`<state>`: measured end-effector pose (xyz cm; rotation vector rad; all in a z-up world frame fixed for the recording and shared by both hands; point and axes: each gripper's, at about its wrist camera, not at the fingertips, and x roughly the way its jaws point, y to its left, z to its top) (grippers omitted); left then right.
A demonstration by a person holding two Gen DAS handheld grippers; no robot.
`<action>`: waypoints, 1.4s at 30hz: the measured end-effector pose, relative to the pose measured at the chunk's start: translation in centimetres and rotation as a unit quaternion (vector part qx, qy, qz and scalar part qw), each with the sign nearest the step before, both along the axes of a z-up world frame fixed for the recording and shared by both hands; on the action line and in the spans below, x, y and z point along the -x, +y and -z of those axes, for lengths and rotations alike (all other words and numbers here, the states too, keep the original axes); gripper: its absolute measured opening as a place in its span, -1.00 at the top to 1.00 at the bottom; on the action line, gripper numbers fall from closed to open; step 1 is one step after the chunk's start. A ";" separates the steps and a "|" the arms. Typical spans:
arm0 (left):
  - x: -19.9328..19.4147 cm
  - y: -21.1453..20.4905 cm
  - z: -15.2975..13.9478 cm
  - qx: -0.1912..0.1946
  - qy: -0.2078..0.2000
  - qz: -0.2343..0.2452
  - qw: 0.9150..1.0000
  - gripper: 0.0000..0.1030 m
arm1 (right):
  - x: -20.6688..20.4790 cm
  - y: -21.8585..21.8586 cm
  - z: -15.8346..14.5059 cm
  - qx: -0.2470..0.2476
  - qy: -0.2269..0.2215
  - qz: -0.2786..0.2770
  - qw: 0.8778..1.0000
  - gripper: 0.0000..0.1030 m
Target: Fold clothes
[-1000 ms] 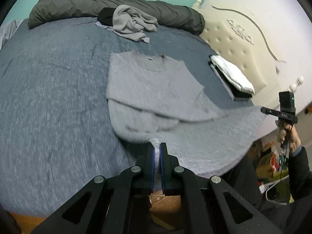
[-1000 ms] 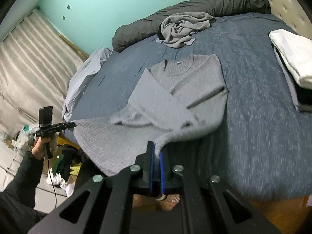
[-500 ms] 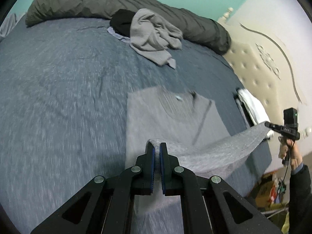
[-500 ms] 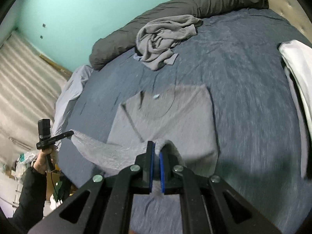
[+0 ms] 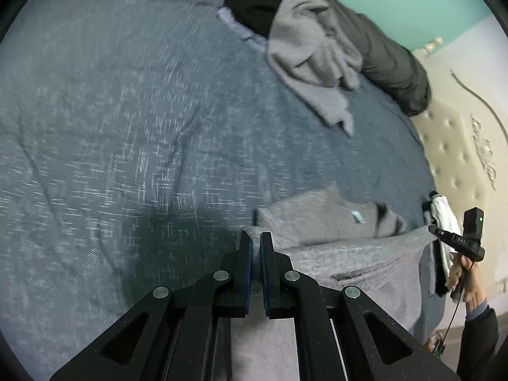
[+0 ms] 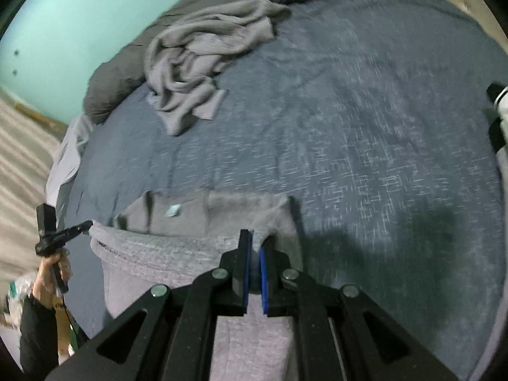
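Observation:
A grey sweater (image 5: 320,219) lies on the blue bed cover, neck end away from me; it also shows in the right wrist view (image 6: 203,216). My left gripper (image 5: 256,238) is shut on one corner of its hem. My right gripper (image 6: 254,238) is shut on the other corner. The hem (image 5: 358,250) is stretched between them and held up over the sweater's upper part, near the collar. The right gripper shows at the right of the left wrist view (image 5: 457,238), the left gripper at the left of the right wrist view (image 6: 66,231).
A crumpled grey garment (image 5: 314,54) lies further up the bed against a dark rolled duvet (image 5: 390,50). Folded white and dark clothes (image 5: 444,219) are stacked at the right by the padded headboard (image 5: 460,146). The blue cover (image 5: 127,127) spreads to the left.
Both grippers have carried the sweater's hem forward from the bed's foot edge up over its body toward the collar. The lower half now lies folded over the upper half.

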<state>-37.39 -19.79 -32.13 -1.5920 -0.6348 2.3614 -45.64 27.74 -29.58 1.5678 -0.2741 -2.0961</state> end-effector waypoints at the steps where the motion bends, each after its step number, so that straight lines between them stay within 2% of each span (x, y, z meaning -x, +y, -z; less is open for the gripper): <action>1: 0.3 0.1 0.6 0.004 -0.001 -0.003 1.000 0.84 | 0.4 -0.1 0.8 -0.002 -0.002 0.004 1.000 0.90; 4: 0.8 0.2 1.8 -0.002 0.006 -0.011 1.000 0.81 | 1.0 -0.1 2.4 -0.008 0.007 0.023 1.000 0.88; 7: 0.4 -0.3 1.4 -0.008 0.027 -0.022 0.999 0.78 | 0.7 0.4 2.3 0.009 0.035 0.037 0.999 0.82; 9: -0.6 -1.0 0.0 -0.013 0.055 -0.035 0.998 0.51 | 0.3 0.8 1.6 0.020 0.054 0.035 0.998 0.77; 10: -1.0 -1.2 -0.4 -0.012 0.063 -0.036 0.997 0.45 | 0.1 1.2 1.1 0.022 0.063 0.041 0.997 0.58; 11: -1.4 -1.5 -0.9 -0.010 0.070 -0.038 0.997 0.43 | -0.1 1.7 0.6 0.025 0.072 0.048 0.996 0.04; 12: -1.9 -1.2 -1.3 -0.003 0.074 -0.030 0.997 0.43 | -0.3 2.4 0.0 0.034 0.080 0.059 0.994 -0.20; 13: -2.5 -0.8 -1.7 0.005 0.078 -0.022 0.997 0.43 | -0.4 2.7 -0.6 0.044 0.083 0.066 0.993 -0.33; 17: -4.9 1.8 -2.3 0.046 0.093 0.030 0.994 0.43 | -2.3 3.2 -2.4 0.037 0.112 0.043 0.992 -0.28; 19: -5.9 3.7 -1.9 0.071 0.095 0.064 0.991 0.43 | -4.1 2.0 -2.4 0.023 0.121 -0.003 0.992 -0.18; 21: -6.3 5.1 -0.7 0.090 0.085 0.085 0.989 0.43 | -5.8 0.2 -1.6 -0.014 0.129 -0.052 0.990 -0.04; 23: -6.4 6.5 0.9 0.108 0.067 0.103 0.986 0.43 | -6.8 -1.2 -0.4 -0.050 0.129 -0.087 0.987 0.25; 26: -5.8 7.4 2.7 0.136 0.049 0.113 0.983 0.43 | -8.1 -3.3 2.1 -0.110 0.125 -0.136 0.977 0.34; 28: -5.3 7.3 3.1 0.145 0.051 0.108 0.982 0.43 | -8.0 -3.8 3.4 -0.145 0.124 -0.150 0.970 0.36; 30: -4.4 7.0 3.2 0.146 0.053 0.102 0.983 0.43 | -7.5 -4.2 4.3 -0.174 0.127 -0.157 0.964 0.37; 35: -1.6 5.9 2.9 0.147 0.060 0.093 0.983 0.42 | -4.2 -4.7 4.7 -0.191 0.147 -0.143 0.960 0.38; 40: 1.5 3.5 2.2 0.126 0.066 0.036 0.989 0.43 | -0.5 -3.8 3.6 -0.184 0.166 -0.088 0.965 0.38; 42: 2.3 2.1 2.0 0.109 0.074 -0.002 0.991 0.43 | 0.6 -3.2 3.0 -0.170 0.167 -0.065 0.969 0.38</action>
